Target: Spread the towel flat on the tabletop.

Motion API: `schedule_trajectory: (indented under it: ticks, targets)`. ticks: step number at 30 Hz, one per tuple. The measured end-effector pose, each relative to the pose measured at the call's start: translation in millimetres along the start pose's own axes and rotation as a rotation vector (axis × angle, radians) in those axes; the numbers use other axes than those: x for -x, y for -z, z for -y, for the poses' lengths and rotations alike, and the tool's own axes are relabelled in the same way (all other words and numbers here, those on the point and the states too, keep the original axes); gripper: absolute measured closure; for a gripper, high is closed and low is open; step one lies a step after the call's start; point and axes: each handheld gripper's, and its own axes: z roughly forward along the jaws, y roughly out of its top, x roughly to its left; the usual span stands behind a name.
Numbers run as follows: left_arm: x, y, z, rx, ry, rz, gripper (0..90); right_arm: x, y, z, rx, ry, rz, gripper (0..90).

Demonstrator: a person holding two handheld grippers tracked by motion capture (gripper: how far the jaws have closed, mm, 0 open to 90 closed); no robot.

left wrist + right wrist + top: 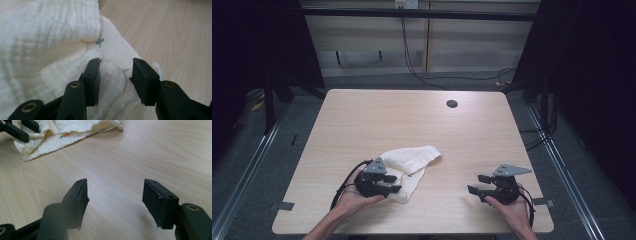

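A cream-white crumpled cloth point(412, 162) lies on the wooden table point(412, 115) at the front left. My left gripper point(396, 183) rests at the cloth's near edge, held in the person's left hand. In the left gripper view the cloth point(50, 37) has small green stitched marks, and a fold of it lies between the parted jaws of the left gripper point(116, 67), whose pads do not press on it. My right gripper point(475, 183) sits low at the front right, open over bare wood point(115, 187). Far off in its view are the cloth point(62, 132) and the left gripper point(25, 128).
A round dark cable hole point(452, 104) sits in the tabletop near the far edge. Black cables point(412, 65) run over the floor behind the table. Dark curtains and frame posts stand at both sides.
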Motion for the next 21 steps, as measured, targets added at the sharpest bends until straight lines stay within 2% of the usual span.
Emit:
schedule_trajectory:
  ticks: [2, 3, 4, 6, 7, 11, 12, 13, 14, 16, 18, 20, 21]
  targets:
    - [2.2, -5.9, 1.5, -0.016, -0.014, -0.014, 61.8, -0.5, -2.7, -1.2, -0.012, 0.006, 0.001, 37.1]
    - [2.2, -4.3, 0.2, -0.015, -0.023, -0.026, 68.5, -0.4, -3.8, -2.2, -0.011, 0.020, 0.001, 36.9]
    - [1.5, -2.7, -1.2, 0.002, -0.012, 0.000, 74.5, -1.0, -3.9, -3.5, -0.012, 0.021, -0.003, 36.9]
    - [-1.0, 2.7, -3.3, 0.034, 0.005, 0.012, 81.8, -2.3, -4.4, -6.3, -0.010, 0.037, 0.003, 37.5]
    - [-2.8, 5.6, -3.7, 0.043, 0.016, 0.026, 82.9, -2.5, -4.7, -7.8, -0.005, 0.041, -0.002, 38.0]
    - [-7.0, 18.1, -3.7, 0.090, 0.034, 0.003, 85.3, -5.0, -9.3, -11.9, -0.006, 0.038, -0.008, 39.5]
    - [-8.4, 22.3, -4.2, 0.109, 0.060, 0.032, 85.6, -6.8, -9.8, -12.0, -0.005, 0.043, -0.020, 39.9]
    - [-9.5, 26.6, -5.3, 0.125, 0.067, 0.052, 85.6, -9.2, -9.8, -12.4, -0.006, 0.047, -0.027, 40.2]
    - [-9.7, 31.2, -6.6, 0.138, 0.061, 0.051, 85.3, -11.1, -10.3, -13.2, -0.008, 0.054, -0.029, 40.2]
    - [-11.8, 40.4, -7.6, 0.170, 0.065, 0.032, 85.0, -12.4, -12.2, -14.1, -0.009, 0.060, -0.034, 40.1]
    - [-13.0, 46.6, -6.3, 0.178, 0.065, -0.003, 85.7, -12.1, -16.0, -15.1, -0.025, 0.069, -0.029, 40.0]
    - [-14.8, 53.0, -4.2, 0.187, 0.080, 0.007, 85.9, -10.9, -18.4, -17.3, -0.024, 0.062, -0.031, 40.2]
    - [-15.8, 57.4, -3.4, 0.184, 0.070, -0.013, 86.0, -10.6, -19.3, -19.2, -0.020, 0.065, -0.027, 40.5]
